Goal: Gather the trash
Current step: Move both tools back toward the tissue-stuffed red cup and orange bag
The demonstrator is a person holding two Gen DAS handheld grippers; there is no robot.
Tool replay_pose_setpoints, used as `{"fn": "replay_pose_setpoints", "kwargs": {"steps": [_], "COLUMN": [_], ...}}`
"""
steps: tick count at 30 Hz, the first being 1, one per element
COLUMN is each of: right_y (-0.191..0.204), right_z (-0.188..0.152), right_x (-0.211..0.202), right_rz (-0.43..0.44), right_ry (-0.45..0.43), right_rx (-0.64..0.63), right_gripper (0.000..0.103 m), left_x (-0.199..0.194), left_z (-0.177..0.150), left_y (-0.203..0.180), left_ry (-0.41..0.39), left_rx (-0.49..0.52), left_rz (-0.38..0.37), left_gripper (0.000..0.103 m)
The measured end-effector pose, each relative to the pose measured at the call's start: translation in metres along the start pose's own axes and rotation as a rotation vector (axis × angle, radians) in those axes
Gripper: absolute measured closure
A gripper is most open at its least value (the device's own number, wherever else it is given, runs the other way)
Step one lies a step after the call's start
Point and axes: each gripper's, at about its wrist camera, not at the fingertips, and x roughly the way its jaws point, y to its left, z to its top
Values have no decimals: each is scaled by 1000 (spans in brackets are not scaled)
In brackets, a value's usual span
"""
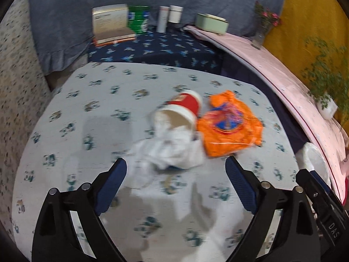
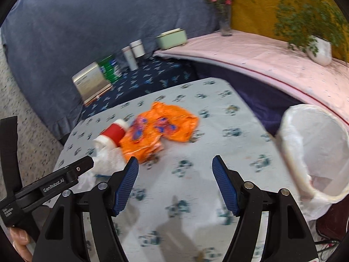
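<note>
A red paper cup (image 1: pixel 183 107) lies on its side on the floral-cloth table (image 1: pixel 87 131), mouth toward me, with crumpled white tissue (image 1: pixel 168 146) spilling from it. An orange snack wrapper (image 1: pixel 229 124) lies just right of the cup. My left gripper (image 1: pixel 176 169) is open and empty, just short of the tissue. In the right wrist view my right gripper (image 2: pixel 175 166) is open and empty, with the wrapper (image 2: pixel 159 131), cup (image 2: pixel 113 133) and tissue (image 2: pixel 106 161) ahead to its left. A white-lined trash bin (image 2: pixel 314 152) stands off the table's right edge.
A lower dark-blue table (image 1: pixel 152 48) behind holds a box (image 1: pixel 111 21), a green can (image 1: pixel 139 19), white bottles (image 1: pixel 169 16) and a mint tin (image 1: pixel 211 23). A pink-covered ledge (image 2: pixel 261 61) at right carries a flower vase (image 2: pixel 224 19) and a potted plant (image 2: pixel 320 50).
</note>
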Motion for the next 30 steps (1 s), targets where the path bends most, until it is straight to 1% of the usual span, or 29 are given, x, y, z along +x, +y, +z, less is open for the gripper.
{"fn": "replay_pose_setpoints", "kwargs": {"steps": [5,11,15,20,22,24,26,27,30], "right_y": [53,100,115,122,123,123,123,122,121], "right_z": [-7,-16,-19,-20,-20,-19,-19,-20,-21], "right_x": [23,53,70,85,90,95,101,103,106], "right_rz": [46,75,76,70,61,55,50,49,50], "right_ry": [40,86,107,126,128,135,146,151,160], "right_rx": [-69,-123,-136,-138,-139,-137,-136,-135,-132], "right_gripper": [35,35,35,35,36,38,46,49,64], "left_x": [2,7,10,17,19,20,22,22,25], "left_z": [-1,-1,0,2,4,5,5,5,5], "left_y": [45,79,92,101,105,105,104,104,101], "left_ry": [22,33,26,28,32,33,33,33,39], "left_rx": [-26,-31,-27,-31,-38,-39,-27,-24,-19], "left_rz": [29,51,68,77,70,64,65,62,52], "left_gripper": [15,15,15,16,16,16,16,16,16]}}
